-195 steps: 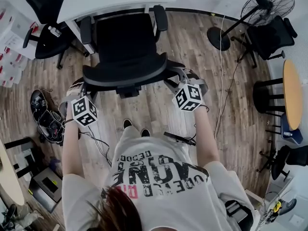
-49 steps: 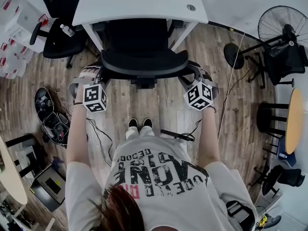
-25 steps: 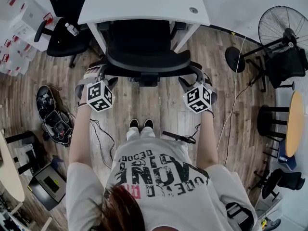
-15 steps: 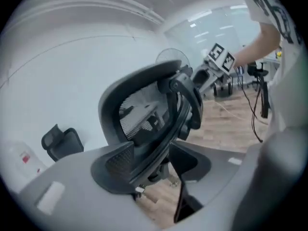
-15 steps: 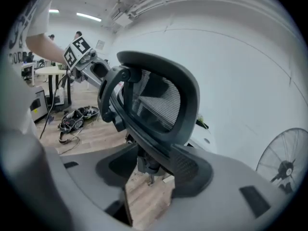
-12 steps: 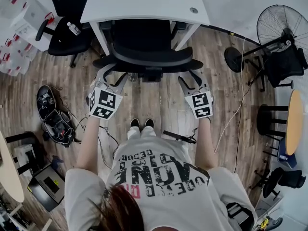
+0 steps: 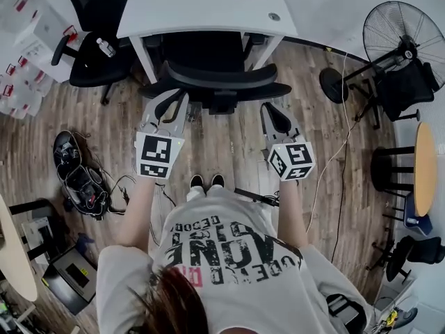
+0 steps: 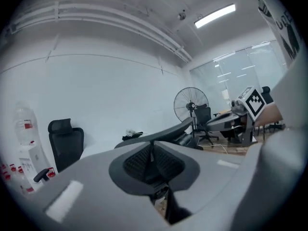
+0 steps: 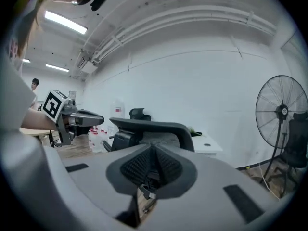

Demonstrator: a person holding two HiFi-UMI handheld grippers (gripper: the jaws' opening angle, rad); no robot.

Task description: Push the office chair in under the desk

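Chair tucked in, both my grippers off it and closed.

The office chair [image 7: 217, 82] sits with its seat under the desk [image 7: 201, 5], between the desk's 2 white legs. Only the curved backrest stands out past the front edge, so I judge the push done or all but done. My left gripper [image 7: 167, 97] and right gripper [image 7: 268, 110] hang just short of the backrest, 1 off each end and touching nothing. I take that even spacing to be what a straight push calls for, so the chair goes in square instead of turning. Both pairs of jaws have just been closing and now stand pressed together with nothing between them, which fits, since a shove needs no pinch. In both gripper views the backrest's top rim lies beyond the tips, apart from them.
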